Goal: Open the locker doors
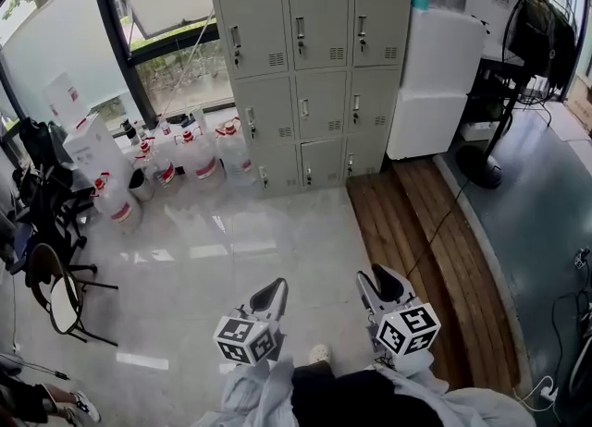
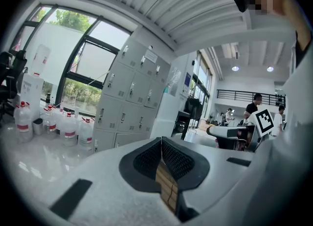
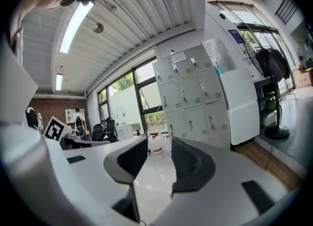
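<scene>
Standing against the far wall beside a big window, the lockers [image 1: 310,65] show three columns of grey doors, each one in view shut. The top row is cut off by the upper edge of the head view, so how far the block rises cannot be told there. The paper stuck on one upper door is too small to read in either gripper view.

The left gripper [image 1: 276,288] and the right gripper [image 1: 381,277] are low in the head view, side by side over the pale shiny floor, well apart from the lockers and pointing towards them. The person's sleeves cover the hands that carry them. A shoe [image 1: 319,353] peeps out between the two.

In the left gripper view the jaws meet at their tips, with nothing between them. In the right gripper view the jaws stand wide with a clear gap. Only floor and distant water jugs [image 1: 199,152] show through it, and the pads grip nothing.

A white cabinet [image 1: 435,83] stands just beside the lockers' right side. A fan [image 1: 536,46] is partly cut off at the right edge, and a chair [image 1: 55,296] sits at the left.
</scene>
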Demonstrator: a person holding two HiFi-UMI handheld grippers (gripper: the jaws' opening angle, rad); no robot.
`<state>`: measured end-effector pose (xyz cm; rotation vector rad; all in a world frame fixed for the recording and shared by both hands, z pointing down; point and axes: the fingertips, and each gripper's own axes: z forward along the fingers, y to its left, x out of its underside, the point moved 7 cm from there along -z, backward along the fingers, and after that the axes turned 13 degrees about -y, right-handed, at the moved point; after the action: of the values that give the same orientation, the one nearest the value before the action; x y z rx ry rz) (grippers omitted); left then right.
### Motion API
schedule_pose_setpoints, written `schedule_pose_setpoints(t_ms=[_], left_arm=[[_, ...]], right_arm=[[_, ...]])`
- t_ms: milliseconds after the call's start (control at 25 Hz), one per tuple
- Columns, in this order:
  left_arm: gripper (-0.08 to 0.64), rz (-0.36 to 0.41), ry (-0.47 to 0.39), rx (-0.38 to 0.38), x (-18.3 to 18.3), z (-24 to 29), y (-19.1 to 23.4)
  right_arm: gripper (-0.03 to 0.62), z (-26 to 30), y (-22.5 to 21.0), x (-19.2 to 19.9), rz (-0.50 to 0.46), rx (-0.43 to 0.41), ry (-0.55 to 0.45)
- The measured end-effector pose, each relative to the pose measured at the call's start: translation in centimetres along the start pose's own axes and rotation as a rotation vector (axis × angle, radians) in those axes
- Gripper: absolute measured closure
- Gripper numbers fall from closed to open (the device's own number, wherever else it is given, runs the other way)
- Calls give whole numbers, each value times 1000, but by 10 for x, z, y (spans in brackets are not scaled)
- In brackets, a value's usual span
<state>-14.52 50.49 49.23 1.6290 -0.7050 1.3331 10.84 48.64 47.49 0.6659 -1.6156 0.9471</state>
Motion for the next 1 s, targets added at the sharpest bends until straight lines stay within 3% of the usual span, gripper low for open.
schedule_pose_setpoints(t_ms=[320,440,720,1000], left_arm=[[551,-1,-7,26,-5,28,41],[551,-22,0,25,1,29,42],[551,-59,45,3,20,26,45],[551,-60,60,6,19,57,57]], right_arm=[[459,43,2,8,3,-4,-28],[459,44,0,10,-6,-17,-11],[459,41,-24,18,15,46,4],[459,67,-38,26,41,26,26]])
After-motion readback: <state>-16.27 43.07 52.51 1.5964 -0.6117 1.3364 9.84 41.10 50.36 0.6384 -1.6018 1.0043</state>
